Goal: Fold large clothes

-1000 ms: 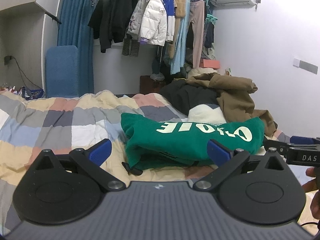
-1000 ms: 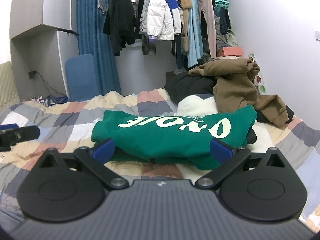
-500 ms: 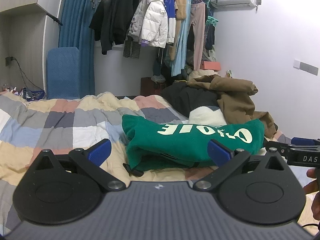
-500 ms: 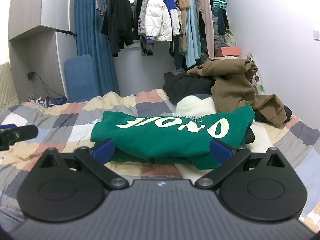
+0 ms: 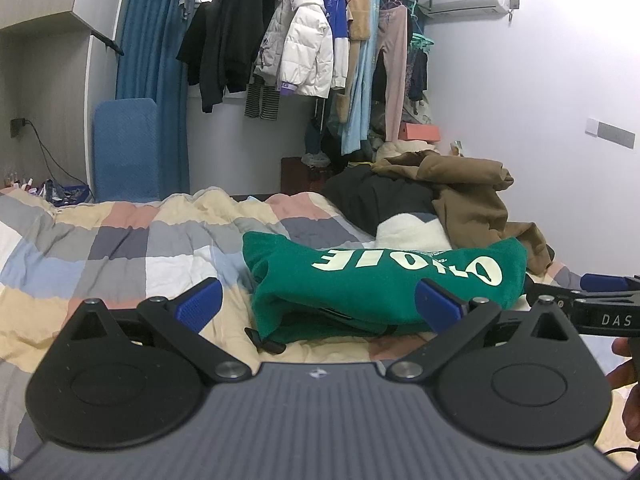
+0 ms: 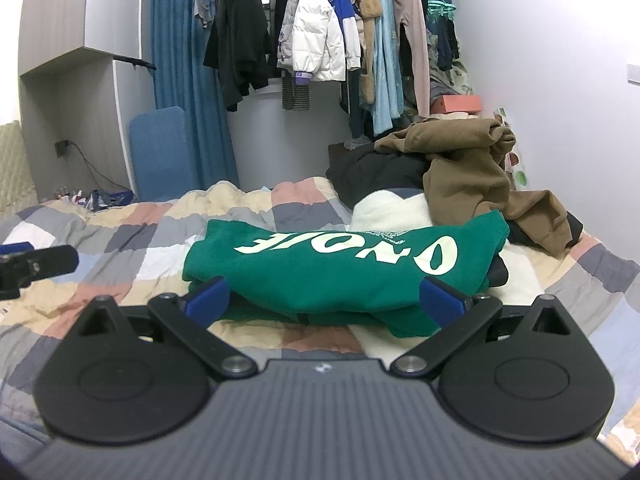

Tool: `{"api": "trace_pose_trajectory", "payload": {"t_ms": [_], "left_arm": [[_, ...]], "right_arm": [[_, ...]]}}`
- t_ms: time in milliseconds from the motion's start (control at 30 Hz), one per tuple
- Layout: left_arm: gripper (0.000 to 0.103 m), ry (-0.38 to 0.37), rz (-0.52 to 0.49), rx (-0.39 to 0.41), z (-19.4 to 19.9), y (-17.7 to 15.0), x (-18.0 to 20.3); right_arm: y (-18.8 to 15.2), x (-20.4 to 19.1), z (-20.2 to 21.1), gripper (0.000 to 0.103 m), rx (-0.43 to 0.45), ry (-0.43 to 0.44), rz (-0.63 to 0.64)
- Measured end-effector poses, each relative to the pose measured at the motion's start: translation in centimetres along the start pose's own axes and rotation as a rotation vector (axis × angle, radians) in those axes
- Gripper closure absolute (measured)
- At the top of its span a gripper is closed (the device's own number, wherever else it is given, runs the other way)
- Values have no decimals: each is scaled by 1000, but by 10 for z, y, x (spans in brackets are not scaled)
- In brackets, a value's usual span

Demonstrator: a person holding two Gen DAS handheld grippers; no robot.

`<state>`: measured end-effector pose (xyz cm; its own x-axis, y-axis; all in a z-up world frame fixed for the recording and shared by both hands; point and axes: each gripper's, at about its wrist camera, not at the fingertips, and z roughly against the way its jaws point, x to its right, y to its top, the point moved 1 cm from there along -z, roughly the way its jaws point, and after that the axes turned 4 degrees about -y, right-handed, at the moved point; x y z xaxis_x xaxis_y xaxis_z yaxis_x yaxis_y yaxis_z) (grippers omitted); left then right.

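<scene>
A folded green sweatshirt (image 5: 384,280) lies on the checked quilt (image 5: 120,248) of a bed, a thick bundle whose long axis runs left to right across both views. Its pale printed lettering (image 6: 348,246) faces up and reads upside down from the cameras, so the tops of the letters point toward the near edge of the bed. The bundle's right end rests against a cream fleece garment (image 6: 388,212), with a crumpled brown hoodie (image 5: 468,196) and a black garment (image 5: 376,196) piled behind that. A dark cord end (image 5: 266,342) pokes out from under the near left corner of the sweatshirt. The left gripper (image 5: 318,304) is spread wide with nothing between its blue pads (image 5: 200,304), held low in front of the sweatshirt's near left part without touching it. The right gripper (image 6: 326,300) is likewise released and empty, its pads (image 6: 442,300) framing the near edge of the bundle; contact cannot be told. In the left view a hand (image 5: 624,376) shows at the right edge behind the other tool. Coats hang on a rail (image 6: 312,28) before a blue curtain (image 6: 184,72).
</scene>
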<state>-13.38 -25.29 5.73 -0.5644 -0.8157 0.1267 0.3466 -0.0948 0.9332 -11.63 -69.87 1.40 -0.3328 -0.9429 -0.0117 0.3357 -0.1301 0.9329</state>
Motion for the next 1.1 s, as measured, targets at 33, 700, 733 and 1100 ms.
{"api": "trace_pose_trajectory", "payload": {"t_ms": [33, 700, 733, 1100], "left_arm": [[0, 2, 0, 2, 0, 0, 0], [0, -3, 2, 13, 9, 1, 1], [0, -4, 2, 16, 9, 1, 1], [0, 1, -1, 15, 12, 0, 4]], "right_arm": [[0, 0, 0, 0, 0, 0, 1], [4, -1, 4, 0, 5, 6, 10], [4, -1, 4, 0, 5, 7, 11], [6, -3, 1, 0, 1, 15, 19]]}}
